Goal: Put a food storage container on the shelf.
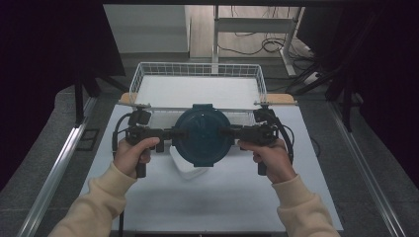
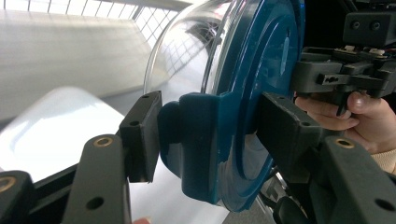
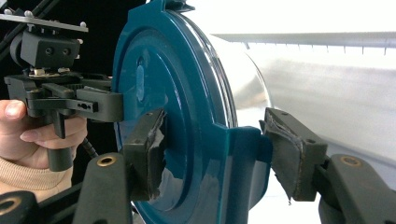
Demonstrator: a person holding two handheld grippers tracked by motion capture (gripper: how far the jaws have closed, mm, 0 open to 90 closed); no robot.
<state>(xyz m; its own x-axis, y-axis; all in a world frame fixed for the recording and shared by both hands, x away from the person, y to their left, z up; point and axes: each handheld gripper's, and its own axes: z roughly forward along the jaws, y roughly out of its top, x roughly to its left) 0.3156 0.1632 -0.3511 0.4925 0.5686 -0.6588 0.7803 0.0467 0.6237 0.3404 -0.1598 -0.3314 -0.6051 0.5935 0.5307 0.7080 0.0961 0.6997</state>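
2 grippers hold 1 lidded container (image 1: pixel 203 136) at frame centre, above the table (image 1: pixel 222 197): left gripper (image 1: pixel 174 134) and right gripper (image 1: pixel 230 132) each clamp a teal lid latch. Risk: uneven lift could pop a latch, dropping the clear bowl. 1 wire basket (image 1: pixel 197 69) stands behind.

bowl's (image 2: pixel 187 51) base cut off, white object (image 1: pixel 190 170) partly hidden beneath lid (image 1: pixel 202 134)

White table (image 1: pixel 222 197) fills centre, evenly lit from above. Grey floor (image 1: pixel 44 143) either side, metal rail (image 1: pixel 59 168) running along left. Dark curtains (image 1: pixel 44 44) hang both sides. Beyond, pale wall (image 1: pixel 143 27), light desk frame (image 1: pixel 257 27), black cables (image 1: pixel 274 45) coiled on floor.
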